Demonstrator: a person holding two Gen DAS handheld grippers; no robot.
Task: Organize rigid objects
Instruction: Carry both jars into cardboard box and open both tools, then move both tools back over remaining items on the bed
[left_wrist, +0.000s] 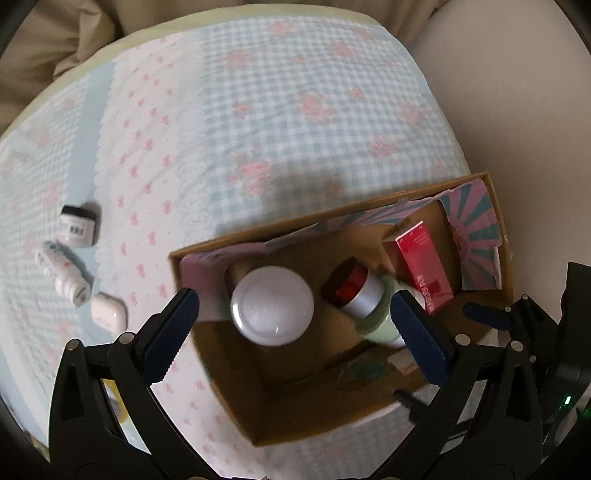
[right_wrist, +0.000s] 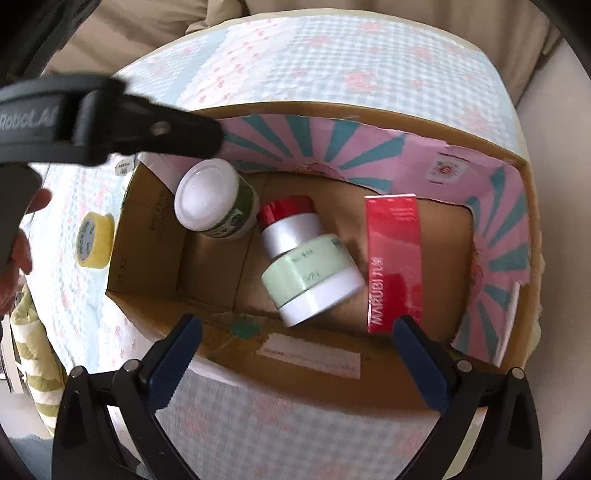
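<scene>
Cardboard box (right_wrist: 155, 236) on checked tabletop (right_wrist: 332, 55) holds red carton (right_wrist: 393, 258) printed "MARUBI", white-lidded jar (right_wrist: 207, 199), red-capped jar (right_wrist: 288, 225), green-banded jar (right_wrist: 314, 277). Left tongs (left_wrist: 295, 325) and right tongs (right_wrist: 295, 343) stand apart, empty. Left arm reads "Robot.AI".

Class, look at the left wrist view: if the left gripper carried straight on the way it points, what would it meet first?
Most likely the white-lidded jar standing in the cardboard box: it sits between the open fingers of the left gripper. Depth is unclear, so this is a judgement.
</scene>
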